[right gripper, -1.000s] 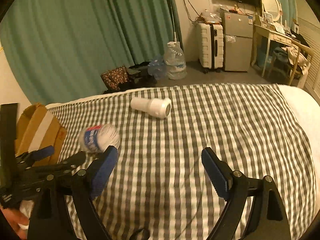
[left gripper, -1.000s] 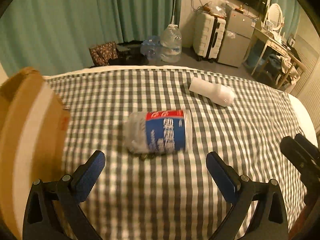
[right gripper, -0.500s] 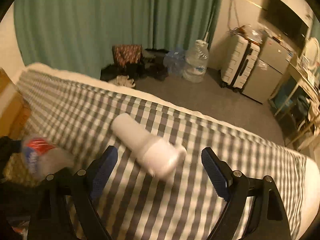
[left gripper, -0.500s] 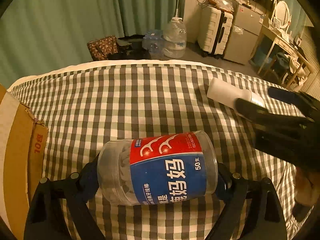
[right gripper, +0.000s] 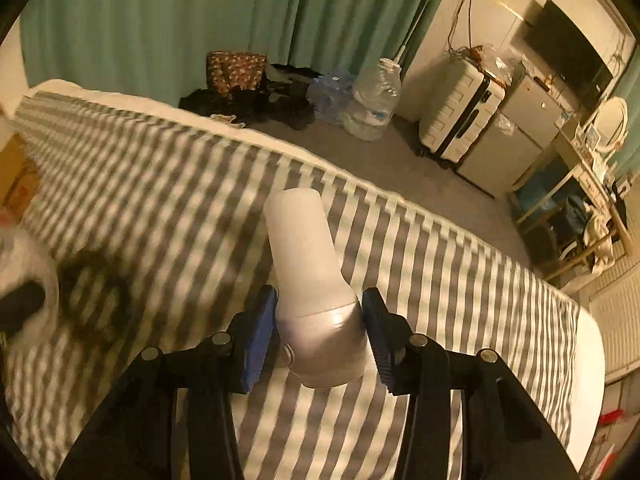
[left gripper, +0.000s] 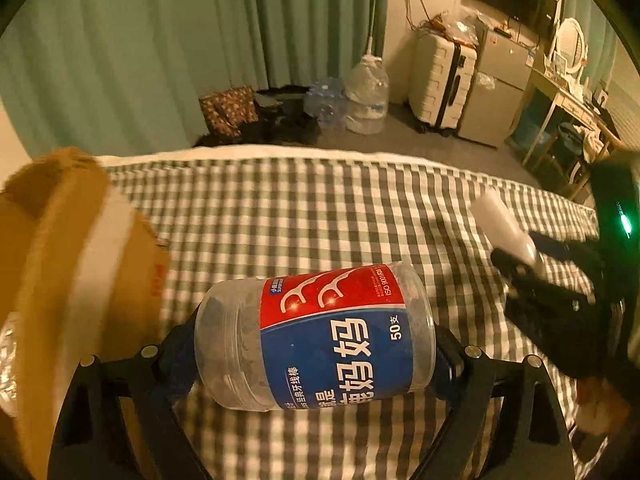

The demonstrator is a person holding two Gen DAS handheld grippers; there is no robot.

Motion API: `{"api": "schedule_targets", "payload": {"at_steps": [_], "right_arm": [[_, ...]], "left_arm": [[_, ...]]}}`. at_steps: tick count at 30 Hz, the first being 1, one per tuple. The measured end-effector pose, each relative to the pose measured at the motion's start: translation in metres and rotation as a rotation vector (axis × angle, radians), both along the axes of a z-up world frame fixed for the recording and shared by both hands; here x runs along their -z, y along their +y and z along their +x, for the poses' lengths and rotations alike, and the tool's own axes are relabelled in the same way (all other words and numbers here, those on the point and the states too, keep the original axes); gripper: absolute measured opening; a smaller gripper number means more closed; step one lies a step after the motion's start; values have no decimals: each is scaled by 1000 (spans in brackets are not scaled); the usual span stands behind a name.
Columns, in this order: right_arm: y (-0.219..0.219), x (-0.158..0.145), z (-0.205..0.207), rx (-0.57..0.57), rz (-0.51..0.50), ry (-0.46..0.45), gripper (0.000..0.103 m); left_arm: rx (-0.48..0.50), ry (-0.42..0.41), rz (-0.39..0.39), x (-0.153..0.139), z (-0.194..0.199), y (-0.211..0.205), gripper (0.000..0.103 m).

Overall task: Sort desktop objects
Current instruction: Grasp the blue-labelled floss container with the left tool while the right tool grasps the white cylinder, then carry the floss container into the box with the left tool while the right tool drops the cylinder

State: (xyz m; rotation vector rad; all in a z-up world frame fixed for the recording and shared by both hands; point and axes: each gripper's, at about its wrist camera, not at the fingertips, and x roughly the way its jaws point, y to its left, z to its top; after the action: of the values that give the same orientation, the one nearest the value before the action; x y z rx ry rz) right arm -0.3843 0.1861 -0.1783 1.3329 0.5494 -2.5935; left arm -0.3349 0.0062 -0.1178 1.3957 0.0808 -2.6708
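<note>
Left tongs [left gripper: 314, 354]: clamped end to end on the floss-pick jar, one blue pad at each end.
Floss-pick jar [left gripper: 320, 338]: clear plastic cylinder, red-and-blue label, held sideways and clear of the bed's checked cover.
Right tongs [right gripper: 320, 330]: closed on the wide, glossy end of the white bottle, blue pads [right gripper: 258, 338] touching both sides.
White bottle [right gripper: 308, 276]: matte white body pointing away from the camera, over the bed; in the left wrist view it shows at far right [left gripper: 502, 226], gripped by the right tongs [left gripper: 528, 258].
Cardboard box [left gripper: 68, 280]: brown with a pale tape strip, at the left edge of the bed, near the jar.
Bed [left gripper: 304, 208]: grey-and-white checked cover, white edge at the far side.
Water jug [left gripper: 366, 100]: large clear bottle on the floor beyond the bed.
Suitcase [left gripper: 442, 80]: white, upright, beside a grey cabinet against the far wall.
Curtain [left gripper: 160, 40]: green, full height behind everything.
</note>
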Motion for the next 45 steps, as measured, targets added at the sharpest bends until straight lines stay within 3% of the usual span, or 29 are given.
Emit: {"api": "schedule_targets", "payload": {"at_steps": [4,10,18,24,34,45], "right_arm": [[-1,-26,46,18,-66,42,44],[-4,-94,117,-4,-115,143,44],[-11,-184,176,-31,-181,262,44],[-31,-229,219,-66,-227,313,44],[-128,-238,240,-217,-267,261,44],[-255,-172,191,-366,-272,72,44]], "left_arm": [[-15,38,-10,-28,23,-3,92],[-25,103,-28,-77,65,-3,92],[-43,212,-65,-162,117,-2,91],[-48,272,-55,-197,142,-22,89],[-177,248,-14,-176,164,-116,89],[-344,102,-45,-95,158,-226,89]]}}
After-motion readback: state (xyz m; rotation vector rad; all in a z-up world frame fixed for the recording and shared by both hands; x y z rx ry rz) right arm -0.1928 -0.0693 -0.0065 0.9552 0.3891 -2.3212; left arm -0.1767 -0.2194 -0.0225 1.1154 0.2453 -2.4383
